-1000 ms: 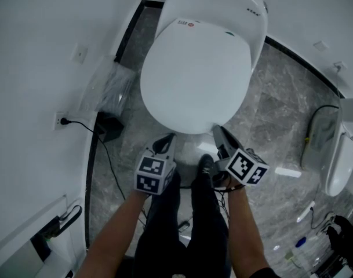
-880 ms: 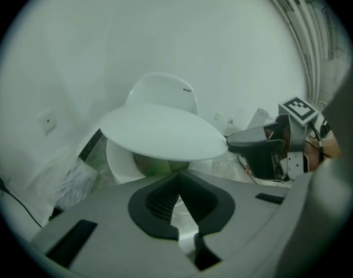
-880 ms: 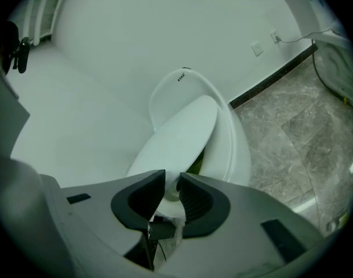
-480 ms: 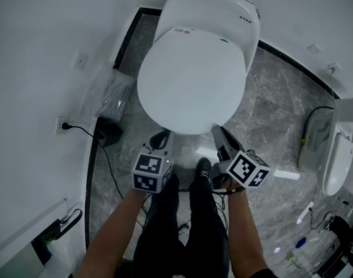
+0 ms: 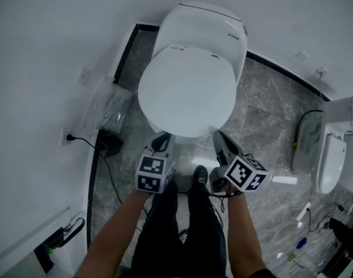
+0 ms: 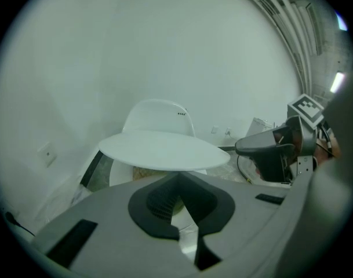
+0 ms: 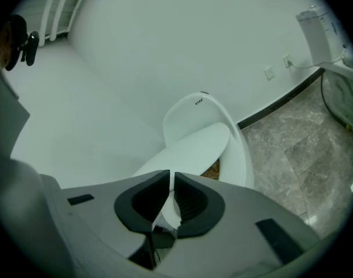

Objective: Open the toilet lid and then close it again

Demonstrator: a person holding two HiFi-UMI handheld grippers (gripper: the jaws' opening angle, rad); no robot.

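Grey stone floor (image 5: 263, 120), smooth and shiny with pale veins, meets a plain white wall (image 5: 43, 33) along a black strip; straight ahead of both tools stands a white toilet (image 5: 206, 23), glossy and round, with a fat curved back; its toilet lid (image 5: 188, 91) is a smooth, flat, egg-shaped plate, and its front rim sits right at the tool tips; seen from the tools, the front of the lid is lifted off the bowl, with a brownish gap under it; the right tool (image 5: 219, 136) has just been closing and is clenched on the lid's front rim, the thin white edge squeezed between its dark ribbed pads; the left tool (image 5: 162, 138) is clenched with its tips together just under the rim, and nothing shows between them; far to the right of the right tool is a second white toilet (image 5: 330, 161); to the left of the left tool, a crinkly clear bag (image 5: 109, 100) and a black cord (image 5: 83, 141) lie by the wall; compared with a second ago, the lid looks shorter from front to back and more of the toilet's back shows; both tools stay at the front rim.
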